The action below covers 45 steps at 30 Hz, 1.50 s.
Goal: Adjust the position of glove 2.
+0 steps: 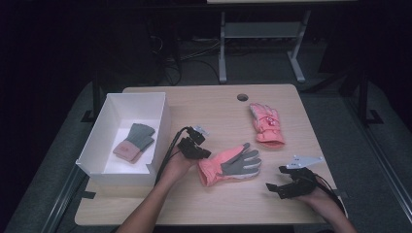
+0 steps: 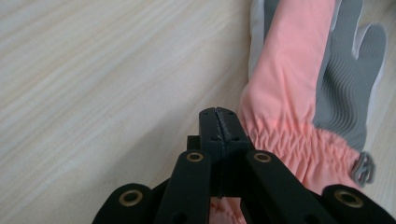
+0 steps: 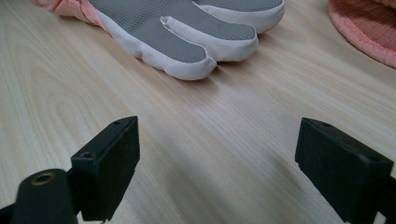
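— Three gloves on the table point(image 1: 204, 104), and one more already in the box point(image 1: 114, 109) at the far left — a grey and pink glove point(image 1: 134, 141) lying flat on its floor.

— Moving right, the left gripper point(image 1: 204, 154) sits just beside the box, right at the cuff of the coral glove point(image 1: 229, 166). Jaws are pressed tight together; in the left gripper view the tips point(image 2: 219, 126) meet with no gap, beside the gathered cuff point(image 2: 285, 140). Whether any fabric is pinched there, I cannot tell.

— That glove lies palm up, mid-table, grey grip side showing, fingers pointing right.

— Further back and to the right, a second coral glove point(image 1: 266, 124) lies by the cable hole point(image 1: 242, 97), well apart from both hands.

— And at the right edge, the right gripper point(image 1: 274, 188) — jaws spread wide, nothing between them, low over bare wood. Its own view has the glove's fingertips point(image 3: 196, 42) ahead, not touching.
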### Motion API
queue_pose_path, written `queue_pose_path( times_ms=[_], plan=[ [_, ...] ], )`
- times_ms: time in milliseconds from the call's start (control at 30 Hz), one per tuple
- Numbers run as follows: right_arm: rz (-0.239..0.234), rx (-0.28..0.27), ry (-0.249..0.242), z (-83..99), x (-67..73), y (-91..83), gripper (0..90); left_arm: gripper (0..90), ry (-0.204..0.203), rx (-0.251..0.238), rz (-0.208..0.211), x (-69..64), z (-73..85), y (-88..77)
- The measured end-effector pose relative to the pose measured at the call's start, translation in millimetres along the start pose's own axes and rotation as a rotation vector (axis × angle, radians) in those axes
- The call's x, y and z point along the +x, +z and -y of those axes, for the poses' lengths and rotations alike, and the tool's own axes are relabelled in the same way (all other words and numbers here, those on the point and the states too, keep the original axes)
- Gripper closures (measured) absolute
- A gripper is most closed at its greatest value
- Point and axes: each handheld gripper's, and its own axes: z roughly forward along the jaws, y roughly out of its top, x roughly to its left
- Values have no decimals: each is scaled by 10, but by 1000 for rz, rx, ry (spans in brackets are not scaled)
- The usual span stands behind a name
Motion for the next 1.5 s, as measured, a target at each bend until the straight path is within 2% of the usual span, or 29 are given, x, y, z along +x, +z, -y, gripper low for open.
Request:
queue_pose_path(
  times_ms=[67, 100, 133, 267, 300, 333, 600, 667, 733, 867, 1033, 1200, 1400, 1500],
  plan=[
    [-1, 1, -9, -2, 1, 3, 134, 898, 14, 12, -3, -5, 13, -15],
    [-1, 3, -10, -3, 3, 4, 133, 898, -3, -2, -3, -27, 26, -13],
    [-3, 6, -11, -5, 3, 4, 131, 898, 14, 9, -4, -26, 40, -28],
    [-30, 15, -12, -13, 24, -4, 97, 898, 1, -7, 13, -90, 124, -61],
    [-24, 16, -23, -17, 29, -3, 97, 898, 2, -8, 16, -112, 145, -72],
    [-25, 23, -12, -27, 42, -5, 98, 898, 10, -2, 19, -129, 166, -90],
    [-37, 34, -4, -49, 82, -20, 100, 898, 21, -27, 106, -254, 342, -202],
    [-35, 34, -4, -53, 83, -18, 102, 898, 51, -14, 124, -286, 368, -221],
    [-33, 39, -5, -52, 78, -14, 102, 898, 59, -12, 148, -348, 379, -208],
    [-31, 48, -7, -33, 65, -4, 102, 898, 96, -8, 193, -495, 324, -130],
    [-32, 45, -5, -19, 61, -19, 102, 898, 145, -2, 224, -680, 252, -23],
    [-36, 45, -17, -23, 72, -25, 102, 898, 184, 0, 232, -769, 152, 56],
    [-40, 47, -21, -20, 70, -24, 102, 898, 190, -4, 244, -817, 59, 126],
    [-43, 47, -29, -16, 72, -21, 102, 898, 209, -7, 246, -846, 5, 162]
  ],
)
